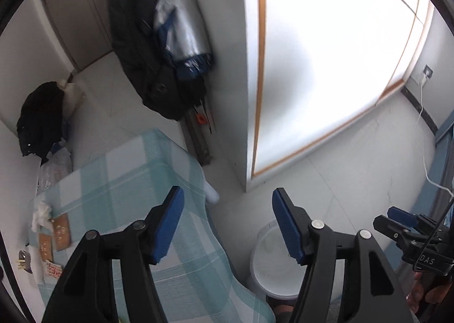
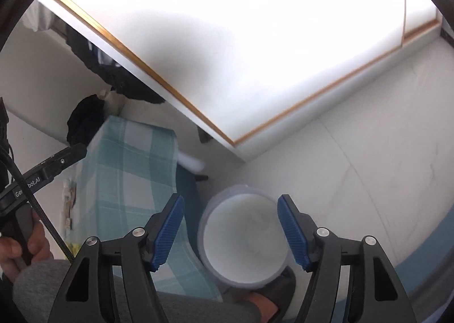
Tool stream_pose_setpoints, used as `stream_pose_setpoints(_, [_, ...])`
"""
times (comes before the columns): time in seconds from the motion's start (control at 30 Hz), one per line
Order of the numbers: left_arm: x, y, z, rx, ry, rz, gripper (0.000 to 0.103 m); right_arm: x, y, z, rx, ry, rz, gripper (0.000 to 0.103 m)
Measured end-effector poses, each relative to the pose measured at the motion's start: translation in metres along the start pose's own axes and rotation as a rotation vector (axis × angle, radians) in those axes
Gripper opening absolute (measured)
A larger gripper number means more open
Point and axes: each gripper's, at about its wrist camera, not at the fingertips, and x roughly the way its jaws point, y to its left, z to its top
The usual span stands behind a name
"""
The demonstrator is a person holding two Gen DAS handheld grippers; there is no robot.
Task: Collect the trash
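While the white trash bin [image 2: 245, 240] stands on the pale floor [image 2: 354, 152] just beside the table draped in a green checked cloth [image 2: 127, 170], its round mouth faces up and its inside looks pale, with nothing clearly made out in it. Seen from the right wrist, the right gripper [image 2: 230, 233] hangs above the bin with its blue pads spread wide and nothing between them. Seen from the left wrist, the left gripper [image 1: 228, 226] is likewise spread and empty, over the table's edge and the bin [image 1: 272, 263]. On the far left of the cloth [image 1: 119, 181] lie crumpled white tissue [image 1: 41, 213], brown packets [image 1: 61, 230] and a small red-printed wrapper [image 1: 53, 269]. A dark coat [image 1: 136, 39] hangs against the wall beyond the table.
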Motion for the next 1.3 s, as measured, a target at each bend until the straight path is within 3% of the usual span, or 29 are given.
stream_pose_setpoints(0.1, [-0.037, 0.019, 0.001, -0.05, -0.103, 0.019, 0.081, -0.034, 0.029, 0.013, -0.042, -0.112, 0.0, 0.075])
stream_pose_setpoints(0.33, [-0.11, 0.076, -0.01, -0.157, -0.27, 0.097, 0.083, -0.097, 0.099, 0.022, -0.128, -0.321, 0.051, 0.078])
stream_pose_setpoints(0.4, [-0.131, 0.096, -0.017, -0.19, -0.32, 0.13, 0.092, -0.111, 0.122, 0.019, -0.174, -0.363, 0.079, 0.081])
stream_pose_setpoints(0.6, [-0.169, 0.157, -0.045, -0.289, -0.433, 0.209, 0.097, -0.141, 0.208, 0.003, -0.341, -0.472, 0.193, 0.091])
stream_pose_setpoints(0.83, [-0.195, 0.229, -0.102, -0.456, -0.545, 0.215, 0.099, -0.139, 0.296, -0.033, -0.516, -0.522, 0.335, 0.096])
stream_pose_setpoints(0.93, [-0.202, 0.249, -0.124, -0.502, -0.585, 0.26, 0.099, -0.128, 0.322, -0.05, -0.575, -0.52, 0.384, 0.097])
stream_pose_setpoints(1.17, [-0.186, 0.282, -0.158, -0.585, -0.569, 0.338, 0.099, -0.082, 0.372, -0.09, -0.668, -0.444, 0.407, 0.097])
stream_pose_setpoints(1.3, [-0.172, 0.301, -0.181, -0.643, -0.561, 0.317, 0.099, -0.053, 0.388, -0.11, -0.719, -0.385, 0.394, 0.097])
